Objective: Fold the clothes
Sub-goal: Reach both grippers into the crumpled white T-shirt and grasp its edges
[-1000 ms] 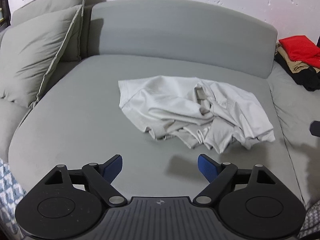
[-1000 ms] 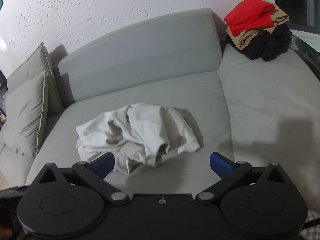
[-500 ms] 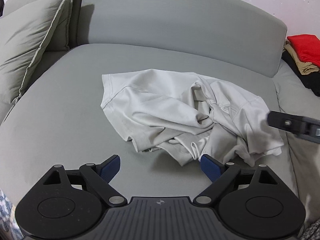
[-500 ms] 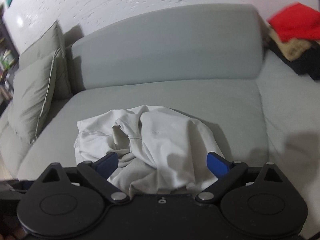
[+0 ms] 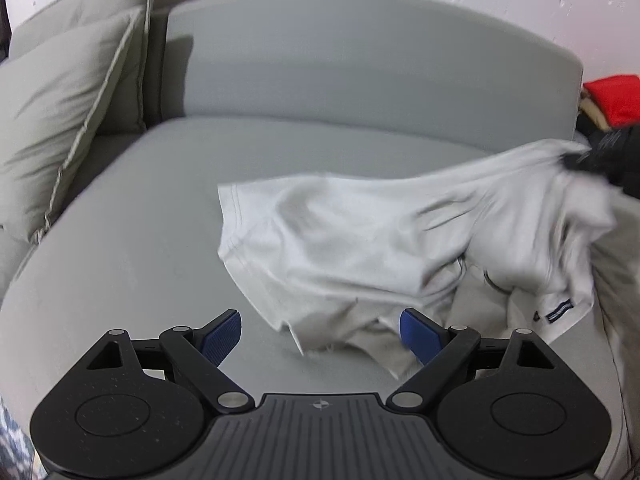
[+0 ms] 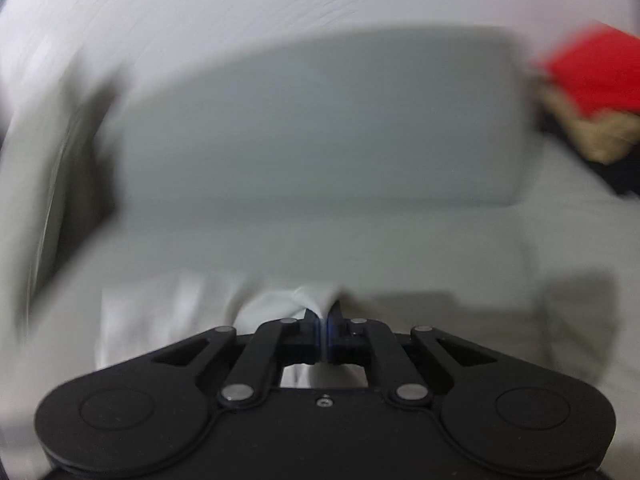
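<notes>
A crumpled white shirt lies on the grey sofa seat. Its right side is pulled up and taut toward my right gripper, which shows as a dark blur there. In the right wrist view the right gripper has its jaws closing tight, pinching a fold of the shirt between the pads. My left gripper stands open just in front of the shirt's near hem. Loose cloth reaches in by its right fingertip, and the pads do not press on it.
Two grey pillows lean at the left end of the sofa. The curved backrest stands behind the seat. A pile of red, tan and black clothes sits at the far right, also in the left wrist view.
My right gripper went from wide open to shut on the shirt and pulled its right side up. The left gripper crept closer to the near hem and stayed open.
</notes>
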Tool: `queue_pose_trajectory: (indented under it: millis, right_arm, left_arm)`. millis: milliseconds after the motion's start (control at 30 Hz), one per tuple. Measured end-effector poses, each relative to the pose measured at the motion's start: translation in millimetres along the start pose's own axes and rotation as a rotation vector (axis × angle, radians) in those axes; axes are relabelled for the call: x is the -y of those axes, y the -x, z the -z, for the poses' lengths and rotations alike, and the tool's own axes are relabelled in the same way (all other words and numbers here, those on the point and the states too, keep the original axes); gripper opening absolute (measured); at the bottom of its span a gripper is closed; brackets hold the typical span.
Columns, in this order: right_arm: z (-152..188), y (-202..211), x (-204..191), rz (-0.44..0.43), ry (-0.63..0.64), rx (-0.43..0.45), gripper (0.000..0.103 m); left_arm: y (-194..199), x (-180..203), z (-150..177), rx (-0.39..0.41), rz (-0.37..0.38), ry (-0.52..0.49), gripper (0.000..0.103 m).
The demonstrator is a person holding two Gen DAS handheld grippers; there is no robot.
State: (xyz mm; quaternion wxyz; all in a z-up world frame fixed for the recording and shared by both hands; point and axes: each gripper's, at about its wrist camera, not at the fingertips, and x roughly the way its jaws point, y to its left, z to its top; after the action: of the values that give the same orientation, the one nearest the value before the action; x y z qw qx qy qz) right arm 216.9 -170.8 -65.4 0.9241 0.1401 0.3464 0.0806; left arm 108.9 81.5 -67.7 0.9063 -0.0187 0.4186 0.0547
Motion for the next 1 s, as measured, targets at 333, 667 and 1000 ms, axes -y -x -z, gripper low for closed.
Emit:
queue_pose_trajectory:
  millis: [333,667,1000]
  right_arm:
    - [3.0,61.2,122.7,0.173,-0.319,-0.098,0.045]
    - [81.2,138.6,129.3,-0.121,-0.359,-0.245,0.058]
    - [103.1,132.5,126.5,-0.139,-0.425,-0.26,0.058]
  left_arm:
    - [14.8,0.0,28.5,-0.03,0.157,0.03,0.075]
    - [-23.4,16.8,49.0,-0.167,0.44,0.385,0.054]
    - [-85.5,23.2,51.5,-0.261,0.545,0.612,0.036]
